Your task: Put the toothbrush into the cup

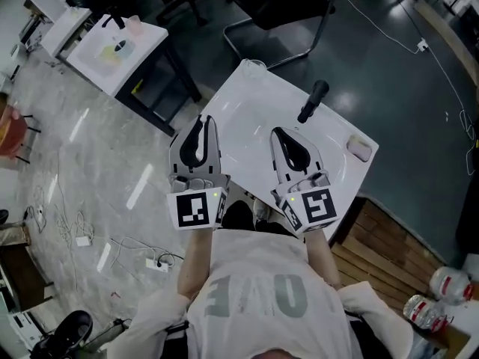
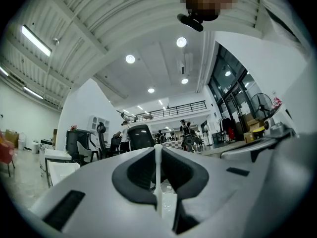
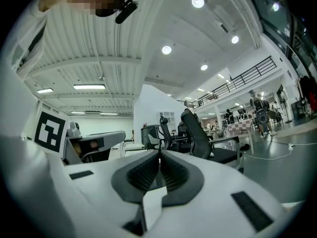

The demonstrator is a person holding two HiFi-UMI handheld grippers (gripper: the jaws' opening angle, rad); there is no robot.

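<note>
A black-handled toothbrush (image 1: 313, 100) lies on the white table (image 1: 247, 118), toward its far right side. A clear cup (image 1: 253, 66) stands at the table's far corner. My left gripper (image 1: 203, 120) hovers over the table's near left edge, well short of the cup. My right gripper (image 1: 276, 132) hangs over the near middle, a little short of the toothbrush. Both are shut with nothing held. In the left gripper view the jaws (image 2: 157, 148) meet along a thin white seam. In the right gripper view the tips (image 3: 159, 152) touch. Both gripper views look out across the room, so neither shows the toothbrush.
A small pale block (image 1: 359, 147) rests near the table's right corner. A second white table (image 1: 116, 51) stands at the far left, and a black office chair (image 1: 288, 6) sits beyond the table. Cables and a power strip (image 1: 157, 263) lie on the floor at the left.
</note>
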